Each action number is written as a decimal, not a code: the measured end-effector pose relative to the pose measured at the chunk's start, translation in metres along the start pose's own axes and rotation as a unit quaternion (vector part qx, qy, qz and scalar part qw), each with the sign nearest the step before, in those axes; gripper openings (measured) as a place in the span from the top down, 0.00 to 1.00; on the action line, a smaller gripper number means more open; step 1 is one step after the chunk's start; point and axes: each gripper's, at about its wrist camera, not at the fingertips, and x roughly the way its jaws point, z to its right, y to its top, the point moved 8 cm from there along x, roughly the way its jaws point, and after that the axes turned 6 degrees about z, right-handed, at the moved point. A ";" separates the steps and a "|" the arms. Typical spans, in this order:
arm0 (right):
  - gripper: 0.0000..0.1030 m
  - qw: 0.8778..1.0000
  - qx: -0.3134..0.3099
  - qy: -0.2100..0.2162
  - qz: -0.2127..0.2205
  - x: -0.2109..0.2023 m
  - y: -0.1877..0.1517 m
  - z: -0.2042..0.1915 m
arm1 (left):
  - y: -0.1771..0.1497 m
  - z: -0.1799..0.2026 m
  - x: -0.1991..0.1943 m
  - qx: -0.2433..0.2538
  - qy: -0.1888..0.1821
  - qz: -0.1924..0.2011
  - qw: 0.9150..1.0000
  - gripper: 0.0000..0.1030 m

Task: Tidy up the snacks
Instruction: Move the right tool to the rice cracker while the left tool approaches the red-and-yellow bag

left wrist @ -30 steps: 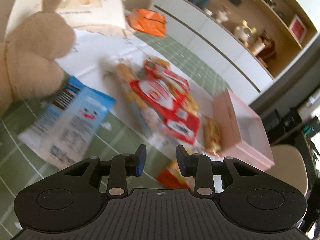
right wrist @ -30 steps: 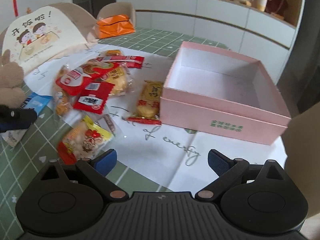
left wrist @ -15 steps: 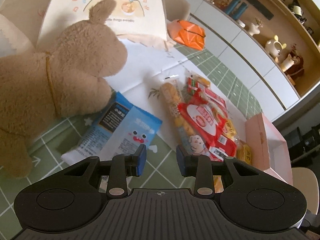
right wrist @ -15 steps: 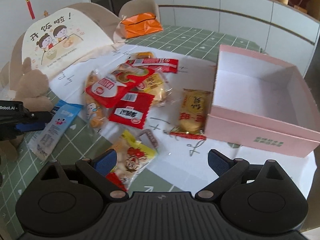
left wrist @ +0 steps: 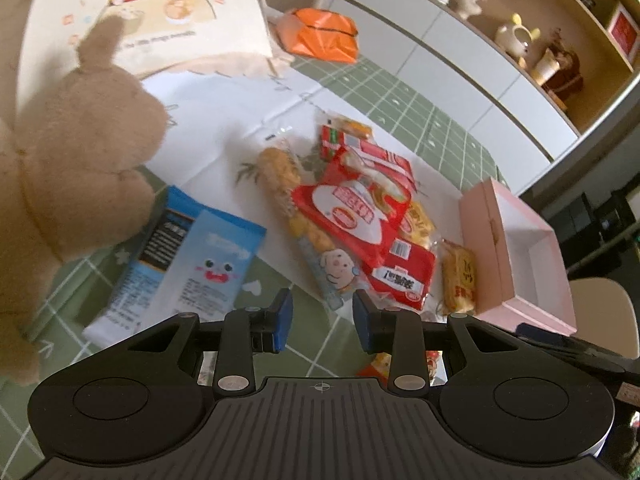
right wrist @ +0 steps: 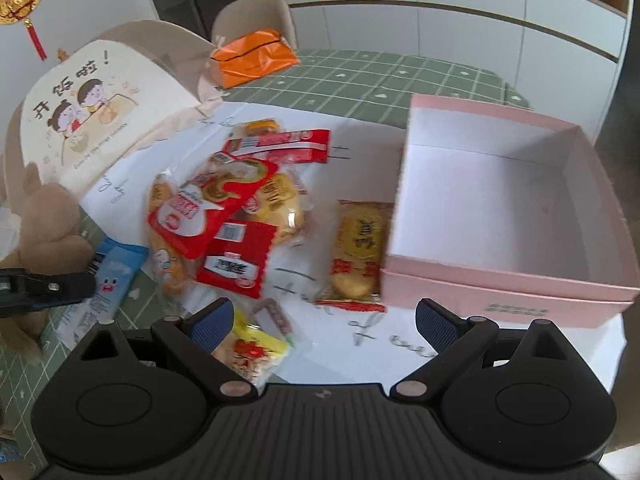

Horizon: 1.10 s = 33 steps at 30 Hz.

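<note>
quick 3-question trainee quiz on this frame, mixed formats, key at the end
1. True or false: the pink box already holds snacks.
2. Which packet lies against the box's near-left corner: A) the blue packet B) the yellow packet C) the orange bag?
3. Fill in: beside the blue packet sits a brown plush ____.

Key: 1 false, it is empty. 2 B. 3 toy.

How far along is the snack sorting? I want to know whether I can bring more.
Barely begun. The pink box is empty. The left gripper and right gripper both hover open, holding nothing. All the snack packets, including the blue packet, still lie on the table.
</note>
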 end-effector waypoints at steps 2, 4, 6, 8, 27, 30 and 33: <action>0.05 0.999 0.016 0.026 -0.010 0.006 -0.010 -0.012 | -0.001 0.006 0.008 -0.001 -0.017 0.008 1.000 0.65; 0.05 0.998 0.024 0.048 -0.014 0.011 -0.023 -0.024 | 0.001 0.012 0.012 0.001 -0.032 0.018 0.999 0.64; 0.08 0.999 -0.005 0.024 -0.025 0.015 -0.035 -0.032 | 0.003 0.012 0.010 0.001 -0.031 0.022 0.999 0.64; 0.09 0.999 -0.049 0.011 -0.018 0.009 -0.040 -0.038 | 0.005 0.009 0.008 0.009 -0.024 0.029 0.999 0.64; 0.25 0.998 0.054 -0.033 -0.012 0.070 0.018 0.038 | -0.018 0.016 0.025 0.047 -0.035 -0.018 0.998 0.64; 0.67 0.999 0.001 -0.050 -0.014 0.069 0.018 0.027 | -0.032 0.039 0.024 0.106 -0.057 -0.031 0.992 0.64; 0.67 0.999 -0.011 -0.037 -0.018 0.046 0.007 0.027 | -0.047 0.063 0.029 0.162 -0.074 -0.048 0.983 0.64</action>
